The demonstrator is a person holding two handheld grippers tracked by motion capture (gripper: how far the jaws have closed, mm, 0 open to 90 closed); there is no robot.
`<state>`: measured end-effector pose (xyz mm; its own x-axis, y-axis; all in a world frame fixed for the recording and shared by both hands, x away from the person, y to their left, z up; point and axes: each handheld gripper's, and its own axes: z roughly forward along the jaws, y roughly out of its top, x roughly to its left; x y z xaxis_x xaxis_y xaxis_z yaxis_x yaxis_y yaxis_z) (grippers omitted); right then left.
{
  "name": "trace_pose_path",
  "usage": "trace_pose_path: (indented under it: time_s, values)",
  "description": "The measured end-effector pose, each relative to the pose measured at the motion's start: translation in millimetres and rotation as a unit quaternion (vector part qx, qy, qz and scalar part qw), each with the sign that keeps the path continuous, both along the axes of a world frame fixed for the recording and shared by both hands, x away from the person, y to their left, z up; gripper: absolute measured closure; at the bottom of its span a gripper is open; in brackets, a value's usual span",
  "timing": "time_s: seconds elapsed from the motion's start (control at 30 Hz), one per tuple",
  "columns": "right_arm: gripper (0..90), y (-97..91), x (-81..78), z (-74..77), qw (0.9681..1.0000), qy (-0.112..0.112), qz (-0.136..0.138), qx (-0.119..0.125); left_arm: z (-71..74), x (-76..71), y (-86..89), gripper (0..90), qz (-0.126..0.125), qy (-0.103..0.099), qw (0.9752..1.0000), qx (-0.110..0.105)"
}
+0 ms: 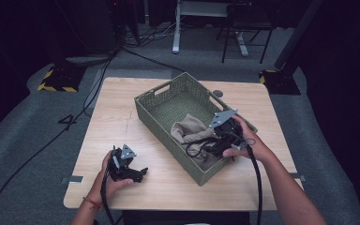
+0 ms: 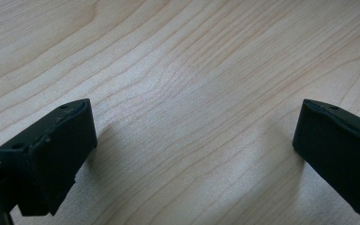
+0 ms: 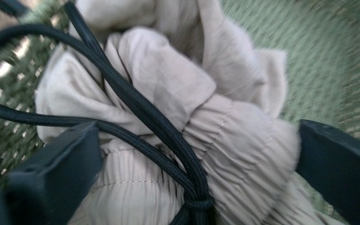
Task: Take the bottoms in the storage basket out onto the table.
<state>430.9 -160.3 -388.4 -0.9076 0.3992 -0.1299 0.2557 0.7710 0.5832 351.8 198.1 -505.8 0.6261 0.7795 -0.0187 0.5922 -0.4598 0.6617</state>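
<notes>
A green woven basket stands slantwise on the wooden table. A crumpled beige drawstring cloth lies in its near end, with a black cord looped over it. My right gripper reaches into the basket from the right. In the right gripper view its jaws stand wide apart on either side of the gathered cloth and cord, so the right gripper is open. My left gripper rests on the table near the front left. The left gripper is open over bare wood.
The basket's far half holds nothing, and its green weave shows behind the cloth. Bare wood lies left of and in front of the basket. Cables, a chair and stands sit on the floor beyond the table.
</notes>
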Motion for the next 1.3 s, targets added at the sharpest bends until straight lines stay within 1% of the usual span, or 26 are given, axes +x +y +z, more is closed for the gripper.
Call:
trace_pose_path:
  time_s: [0.03, 0.07, 0.13, 0.17, 0.2, 0.23, 0.3, 0.33, 0.37, 0.4, 0.47, 0.5, 0.53, 0.63, 0.7, 0.73, 0.77, 0.83, 0.87, 0.93, 1.0, 1.03, 1.07, 1.1, 1.23, 1.3]
  values:
    - [0.0, 2.3, 1.3, -2.3, 1.0000, 0.005, 0.004, -0.007, 0.0, 0.0, 0.0, 0.2, 0.000, 0.000, 1.0000, 0.000]
    - [0.0, 2.3, 1.3, -2.3, 1.0000, 0.005, 0.004, -0.007, 0.0, 0.0, 0.0, 0.2, 0.000, 0.000, 1.0000, 0.000]
    - [0.0, 10.1, 4.9, -6.4, 0.9995, 0.011, 0.012, -0.028, 0.0, 0.0, 0.0, 0.2, 0.000, 0.000, 1.0000, 0.000]
    - [0.0, 10.1, 4.9, -6.4, 0.9995, 0.011, 0.012, -0.028, 0.0, 0.0, 0.0, 0.2, 0.000, 0.000, 1.0000, 0.000]
    - [0.7, 13.1, 6.1, -8.3, 0.9992, 0.012, 0.014, -0.035, 0.0, 0.0, 0.0, 0.2, 0.000, 0.000, 1.0000, 0.000]
    - [0.2, 17.9, 6.8, -11.4, 0.9980, 0.021, 0.019, -0.057, 0.0, 0.0, 0.0, 0.2, 0.000, 0.000, 1.0000, 0.000]
    - [0.0, 25.9, 4.8, -14.5, 0.9950, 0.014, 0.024, -0.096, 0.0, 0.0, 0.0, 0.2, 0.000, 0.000, 1.0000, 0.000]
    - [0.0, 28.3, 4.8, -15.2, 0.9938, 0.012, 0.025, -0.107, 0.0, 0.0, 0.0, 0.2, 0.000, 0.000, 1.0000, 0.000]
    - [0.1, 34.0, 5.8, -18.1, 0.9908, 0.013, 0.018, -0.133, -0.1, 0.0, 0.0, 0.1, 0.000, 0.001, 1.0000, -0.001]
    - [0.1, 34.0, 5.8, -18.1, 0.9908, 0.013, 0.018, -0.133, -0.1, 0.0, 0.0, 0.1, 0.000, 0.001, 1.0000, -0.001]
    - [2.5, 35.9, 6.1, -19.4, 0.9889, 0.014, 0.019, -0.147, -0.1, 0.0, 0.0, 0.1, 0.000, 0.001, 1.0000, -0.001]
    - [9.5, 36.6, 7.0, -20.0, 0.9878, 0.015, 0.022, -0.153, -0.1, 0.0, -0.1, 0.1, 0.000, 0.001, 1.0000, -0.001]
    - [9.5, 36.6, 7.0, -20.0, 0.9878, 0.015, 0.022, -0.153, -0.1, 0.0, -0.1, 0.1, 0.000, 0.001, 1.0000, -0.001]
    - [26.2, 36.1, 4.6, -20.3, 0.9881, 0.003, 0.019, -0.152, 0.0, 0.1, 0.1, 0.1, -0.001, 0.001, 1.0000, 0.000]
    - [36.9, 34.6, 3.6, -19.7, 0.9891, -0.003, 0.016, -0.146, -0.1, 0.0, -0.1, 0.1, 0.000, 0.001, 1.0000, -0.001]
    - [41.0, 34.1, 2.9, -19.4, 0.9894, -0.006, 0.017, -0.144, -0.1, 0.0, -0.1, 0.1, 0.000, 0.001, 1.0000, -0.001]
    - [41.0, 34.1, 2.9, -19.4, 0.9894, -0.006, 0.017, -0.144, 0.0, 0.1, 0.1, 0.1, -0.001, 0.001, 1.0000, 0.000]
    - [47.9, 33.1, 1.0, -18.9, 0.9901, -0.012, 0.019, -0.139, -0.1, 0.0, 0.0, 0.1, 0.000, 0.001, 1.0000, -0.001]
    - [53.0, 31.7, -1.2, -18.4, 0.9906, -0.020, 0.020, -0.134, 0.0, 0.1, 0.1, 0.1, -0.001, 0.000, 1.0000, 0.000]
    - [55.2, 30.7, -2.0, -18.0, 0.9912, -0.025, 0.022, -0.128, 0.0, 0.1, 0.1, 0.1, -0.001, 0.000, 1.0000, 0.000]
    - [58.9, 28.9, -4.1, -16.9, 0.9925, -0.033, 0.022, -0.116, -0.1, 0.0, 0.0, 0.1, 0.000, 0.001, 1.0000, -0.001]
    - [60.9, 26.3, -5.6, -15.7, 0.9937, -0.044, 0.021, -0.101, -0.1, 0.0, -0.1, 0.1, 0.000, 0.001, 1.0000, -0.001]
    - [61.9, 24.9, -6.1, -14.9, 0.9941, -0.052, 0.021, -0.093, 0.0, 0.1, 0.0, 0.1, 0.000, 0.000, 1.0000, -0.001]
    - [61.9, 24.9, -6.1, -14.9, 0.9941, -0.052, 0.021, -0.093, 0.0, 0.1, 0.0, 0.1, 0.000, 0.000, 1.0000, -0.001]
    - [64.0, 20.1, -8.0, -11.5, 0.9951, -0.076, 0.012, -0.062, 0.0, 0.2, 0.1, 0.1, -0.001, 0.000, 1.0000, 0.000]
    - [64.8, 17.5, -8.6, -8.9, 0.9953, -0.087, 0.001, -0.042, 0.0, 0.1, 0.1, 0.1, -0.001, 0.000, 1.0000, 0.000]
